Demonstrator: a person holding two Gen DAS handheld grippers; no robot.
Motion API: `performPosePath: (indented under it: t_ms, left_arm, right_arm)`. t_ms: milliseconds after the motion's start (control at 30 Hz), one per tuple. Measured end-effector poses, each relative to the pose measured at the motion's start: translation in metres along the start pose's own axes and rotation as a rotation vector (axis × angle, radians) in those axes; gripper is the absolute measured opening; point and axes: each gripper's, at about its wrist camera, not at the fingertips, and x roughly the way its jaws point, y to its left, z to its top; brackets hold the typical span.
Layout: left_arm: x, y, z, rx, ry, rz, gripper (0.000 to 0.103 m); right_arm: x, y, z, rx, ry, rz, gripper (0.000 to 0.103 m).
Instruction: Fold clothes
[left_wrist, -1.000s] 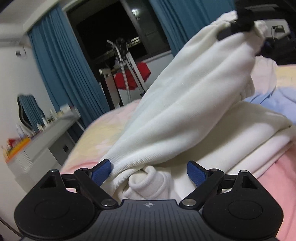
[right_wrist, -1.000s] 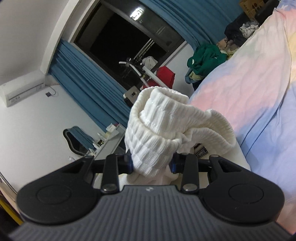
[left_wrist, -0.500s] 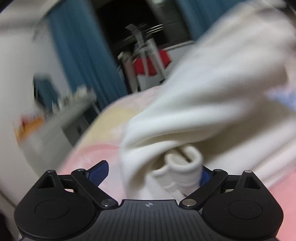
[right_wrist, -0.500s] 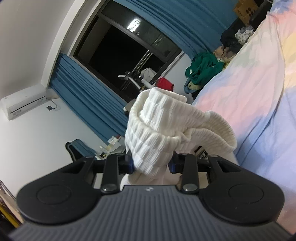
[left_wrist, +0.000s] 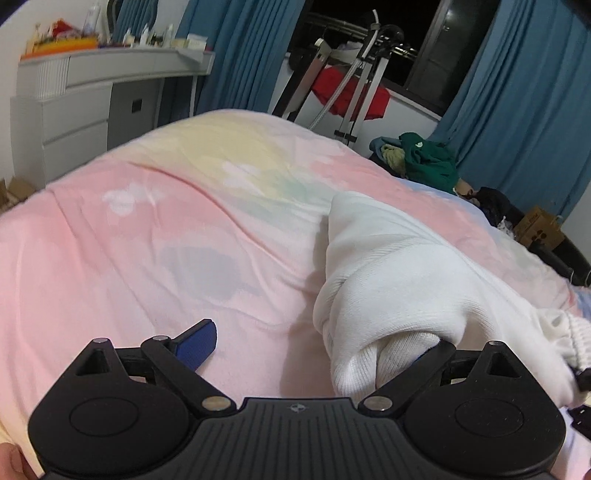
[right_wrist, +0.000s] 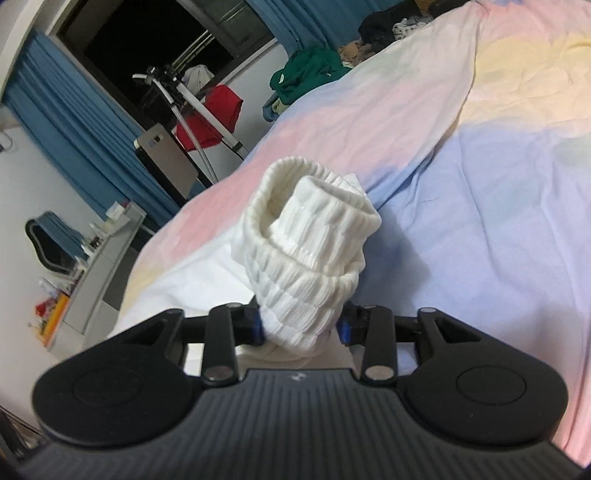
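Progress: fold only partly made, as far as you can judge. Your white garment (left_wrist: 413, 280) lies bunched on the bed (left_wrist: 155, 236), draped in a loose hump and not squared into a flat stack.
Done so far: one ribbed cuff (right_wrist: 314, 258) is gathered and raised off the cover; the body of the cloth rests on the bed below and behind it.
Left to do: you probably need to lay that cuff across the body, flatten the hump, and bring the sides in. None of this shows as finished yet.
Left gripper (left_wrist: 314, 343): your jaws stand spread wide. The blue pad on the left side hangs bare over the pink cover, touching nothing. The other finger is buried under a fold of the garment, so cloth rests against it, but nothing is pinched.
Right gripper (right_wrist: 301, 326): your jaws are opening at this moment with the ribbed cuff between them. The left pad touches the knit; a sliver of gap shows at the right pad, so the pinch looks released and the cuff merely sits there.
Garment's place: near the middle of the bed, at the right of the left wrist view, its cuffed end at your right gripper.
Other clothes: a green heap (left_wrist: 428, 162) sits beyond the far edge of the bed, untouched and unfolded.
Risk, as a judgement: the cuff may drop and unroll once your right jaws clear it.
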Motion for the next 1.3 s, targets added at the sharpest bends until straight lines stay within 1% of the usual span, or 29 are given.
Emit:
performPosePath:
  t_ms: [33,67,100,133,167,200,300,367,400,533,567,667,700,733,800,867,900,933,967,1033,1100,1167,1233,1300]
  left_arm:
    - [0.004,0.000,0.005,-0.012,0.004,-0.002,0.096]
    - [0.007,0.003,0.007,-0.022,0.007,-0.005,0.095]
    - [0.005,-0.002,0.004,-0.031,0.012,-0.008,0.095]
    - [0.006,-0.002,0.003,-0.041,0.017,-0.012,0.095]
    - [0.008,-0.001,0.003,-0.052,0.022,-0.015,0.094]
    - [0.010,0.001,0.004,-0.067,0.030,-0.020,0.094]
    - [0.015,0.009,0.007,-0.118,0.053,-0.036,0.093]
    - [0.018,0.014,0.008,-0.154,0.070,-0.047,0.093]
    - [0.021,0.016,0.009,-0.164,0.075,-0.048,0.093]
    - [0.028,0.023,0.012,-0.188,0.085,-0.054,0.093]
    - [0.028,0.025,0.012,-0.195,0.086,-0.051,0.093]
    - [0.031,0.031,0.013,-0.230,0.092,-0.044,0.091]
    - [0.033,0.035,0.013,-0.251,0.099,-0.046,0.091]
    - [0.035,0.039,0.013,-0.274,0.112,-0.056,0.091]
    - [0.035,0.036,0.014,-0.252,0.137,-0.065,0.091]
    - [0.034,0.033,0.015,-0.224,0.163,-0.073,0.090]
    - [0.034,0.031,0.015,-0.209,0.175,-0.076,0.090]
    - [0.033,0.029,0.015,-0.195,0.188,-0.080,0.091]
    - [0.029,0.030,0.016,-0.197,0.204,-0.111,0.092]
    - [0.020,0.032,0.017,-0.208,0.237,-0.183,0.096]
    - [0.008,0.038,0.022,-0.240,0.234,-0.234,0.100]
    - [-0.004,0.044,0.029,-0.275,0.222,-0.271,0.102]
    - [-0.007,0.049,0.040,-0.318,0.199,-0.278,0.103]
    - [0.004,0.051,0.053,-0.358,0.204,-0.271,0.103]
  right_arm:
    - [0.002,0.001,-0.002,-0.013,0.003,-0.011,0.054]
    - [0.003,0.000,-0.004,-0.022,0.005,-0.026,0.065]
    - [0.005,-0.002,-0.005,-0.020,0.014,-0.043,0.071]
    - [0.007,-0.007,-0.006,0.006,0.030,-0.035,0.081]
    - [0.009,-0.012,-0.006,0.034,0.046,-0.025,0.084]
    - [0.011,-0.017,-0.007,0.062,0.062,-0.016,0.084]
    - [0.022,-0.032,-0.009,0.176,0.127,0.065,0.090]
    - [0.030,-0.035,-0.010,0.192,0.149,0.094,0.096]
    - [0.034,-0.035,-0.010,0.197,0.164,0.114,0.096]
    - [0.048,-0.032,-0.011,0.216,0.228,0.207,0.096]
    - [0.050,-0.028,-0.011,0.222,0.249,0.255,0.096]
    - [0.044,-0.016,-0.010,0.189,0.244,0.312,0.097]
    - [0.043,-0.014,-0.010,0.178,0.244,0.313,0.097]
    - [0.043,-0.013,-0.011,0.166,0.245,0.312,0.096]
    - [0.046,-0.011,-0.015,0.142,0.253,0.262,0.089]
    - [0.046,-0.008,-0.018,0.112,0.254,0.208,0.077]
    - [0.045,-0.008,-0.017,0.110,0.249,0.195,0.075]
    - [0.043,-0.008,-0.016,0.108,0.244,0.184,0.069]
    - [0.042,-0.008,-0.015,0.112,0.238,0.178,0.063]
    - [0.037,-0.007,-0.015,0.110,0.224,0.166,0.058]
    - [0.033,-0.005,-0.014,0.108,0.210,0.155,0.055]
    - [0.030,-0.003,-0.014,0.093,0.200,0.143,0.053]
    - [0.029,0.000,-0.014,0.079,0.192,0.133,0.053]
    - [0.032,0.001,-0.013,0.078,0.190,0.128,0.053]
